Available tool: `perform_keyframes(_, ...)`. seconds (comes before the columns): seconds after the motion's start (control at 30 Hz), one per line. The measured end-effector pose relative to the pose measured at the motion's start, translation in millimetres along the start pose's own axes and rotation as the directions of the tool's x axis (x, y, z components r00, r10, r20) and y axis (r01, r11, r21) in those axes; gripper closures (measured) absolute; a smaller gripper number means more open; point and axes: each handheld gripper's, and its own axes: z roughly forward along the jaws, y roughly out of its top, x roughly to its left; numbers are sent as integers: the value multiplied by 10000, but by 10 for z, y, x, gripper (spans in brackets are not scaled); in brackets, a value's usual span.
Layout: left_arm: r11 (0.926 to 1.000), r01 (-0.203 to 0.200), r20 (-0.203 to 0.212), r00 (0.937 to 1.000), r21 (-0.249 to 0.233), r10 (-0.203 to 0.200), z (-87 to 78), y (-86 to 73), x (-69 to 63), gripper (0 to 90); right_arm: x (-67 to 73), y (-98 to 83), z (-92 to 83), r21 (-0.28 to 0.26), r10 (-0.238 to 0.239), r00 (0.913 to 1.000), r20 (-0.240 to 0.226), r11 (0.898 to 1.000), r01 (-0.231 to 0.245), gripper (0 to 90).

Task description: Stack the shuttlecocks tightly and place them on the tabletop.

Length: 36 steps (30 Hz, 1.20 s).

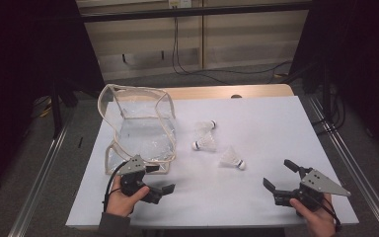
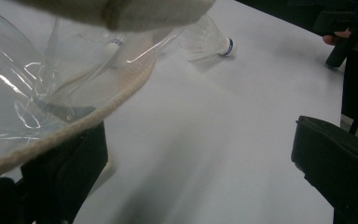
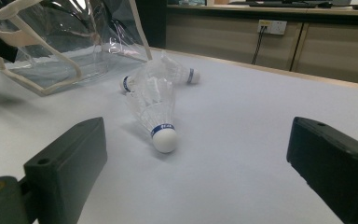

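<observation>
Your left gripper sat at the near left of the white table, its jaws spread apart with nothing between them, just beside the near corner of the clear plastic bag with cream fabric trim. In the left gripper view that bag's corded edge crossed over one black jaw; I cannot tell whether it touched. Your right gripper rested near the table's right front, jaws likewise wide and empty, aimed toward the closest white feathered shuttlecock with a blue band and round cork tip. Two more white shuttlecocks lay just behind it, close together, between it and the bag, which stood upright at the table's left.
</observation>
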Motion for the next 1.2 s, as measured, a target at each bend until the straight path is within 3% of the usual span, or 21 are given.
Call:
perform_keyframes(0.57,9999,51,-275,9996,-113,-54,-120,-43,104,35,-1,-1,-3,7,3,10000,20,10000,-3,43)
perform_keyframes(1.2,9999,9,-279,9996,-164,-13,-159,-48,94,35,-2,2,-7,-37,-28,10000,25,10000,28,43)
